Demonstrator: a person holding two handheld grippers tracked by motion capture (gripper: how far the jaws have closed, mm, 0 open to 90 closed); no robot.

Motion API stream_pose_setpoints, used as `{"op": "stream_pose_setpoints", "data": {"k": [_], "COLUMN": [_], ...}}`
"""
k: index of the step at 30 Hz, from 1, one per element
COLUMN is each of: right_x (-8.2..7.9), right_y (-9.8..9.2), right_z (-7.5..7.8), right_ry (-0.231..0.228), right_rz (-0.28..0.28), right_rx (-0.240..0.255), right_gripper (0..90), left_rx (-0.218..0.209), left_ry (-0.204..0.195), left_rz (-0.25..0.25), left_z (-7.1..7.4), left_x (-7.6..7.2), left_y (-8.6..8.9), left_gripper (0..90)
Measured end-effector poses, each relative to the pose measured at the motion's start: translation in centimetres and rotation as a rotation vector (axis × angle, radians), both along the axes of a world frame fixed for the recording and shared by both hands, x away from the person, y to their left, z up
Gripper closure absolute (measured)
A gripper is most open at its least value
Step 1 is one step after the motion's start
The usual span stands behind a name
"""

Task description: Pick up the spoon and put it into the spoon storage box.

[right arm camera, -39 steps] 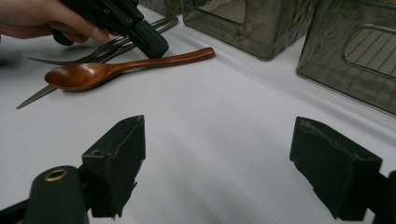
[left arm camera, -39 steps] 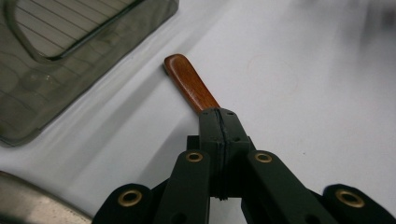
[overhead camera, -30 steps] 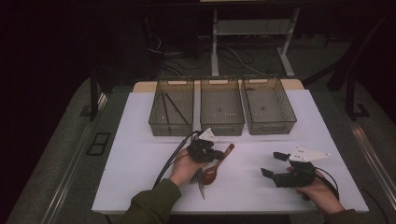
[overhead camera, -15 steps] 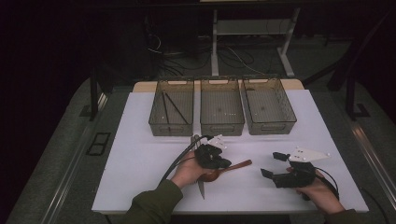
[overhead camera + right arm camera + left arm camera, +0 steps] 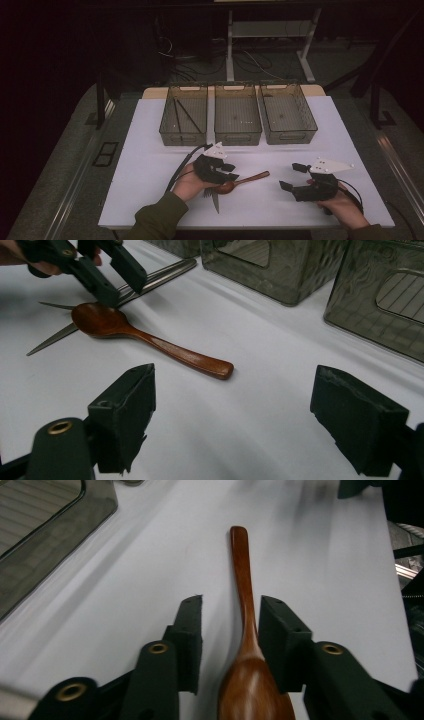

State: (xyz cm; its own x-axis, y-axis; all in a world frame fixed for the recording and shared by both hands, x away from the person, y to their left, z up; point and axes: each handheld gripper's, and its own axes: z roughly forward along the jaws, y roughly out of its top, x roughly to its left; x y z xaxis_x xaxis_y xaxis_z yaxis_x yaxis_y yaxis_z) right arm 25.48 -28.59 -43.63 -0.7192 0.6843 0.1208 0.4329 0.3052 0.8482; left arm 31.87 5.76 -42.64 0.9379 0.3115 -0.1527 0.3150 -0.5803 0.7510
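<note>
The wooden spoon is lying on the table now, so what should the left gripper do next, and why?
Probably lift the left gripper clear of the wooden spoon. Its jaws have just been opening; the spoon lies flat on the white table between them, let go. The right gripper waits open nearby.

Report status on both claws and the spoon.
Left claw just opened, astride wooden spoon lying on table. Right claw open, empty. Knife and fork beside spoon.

Three bins [image 5: 238, 114], fork [image 5: 155, 277], knife [image 5: 216, 201]
</note>
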Motion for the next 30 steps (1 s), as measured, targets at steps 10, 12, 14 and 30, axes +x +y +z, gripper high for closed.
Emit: {"op": "stream_pose_setpoints", "data": {"k": [10, 12, 14, 30], "right_x": [0.0, 0.0, 0.1, 0.1], "right_y": [0.1, 0.1, 0.2, 0.2], "right_z": [0.0, 0.0, 0.0, 0.0], "right_ry": [0.002, 0.002, 0.002, -0.002], "right_rz": [0.001, 0.002, 0.005, 0.002], "right_rx": [-0.002, -0.002, -0.003, 0.0], "right_gripper": [17.6, 17.6, 17.6, 17.6], "left_rx": [-0.007, -0.001, 0.011, 0.045], "left_ry": [0.013, 0.019, 0.015, 0.033], "left_rz": [0.039, 0.043, 0.036, 0.034], "left_z": [-0.6, -0.8, -1.0, -1.9], "left_x": [-1.9, -2.0, -1.9, -1.7], "left_y": [2.5, 2.4, 2.2, 1.5], "left_gripper": [46.4, 45.1, 44.6, 45.4]}}
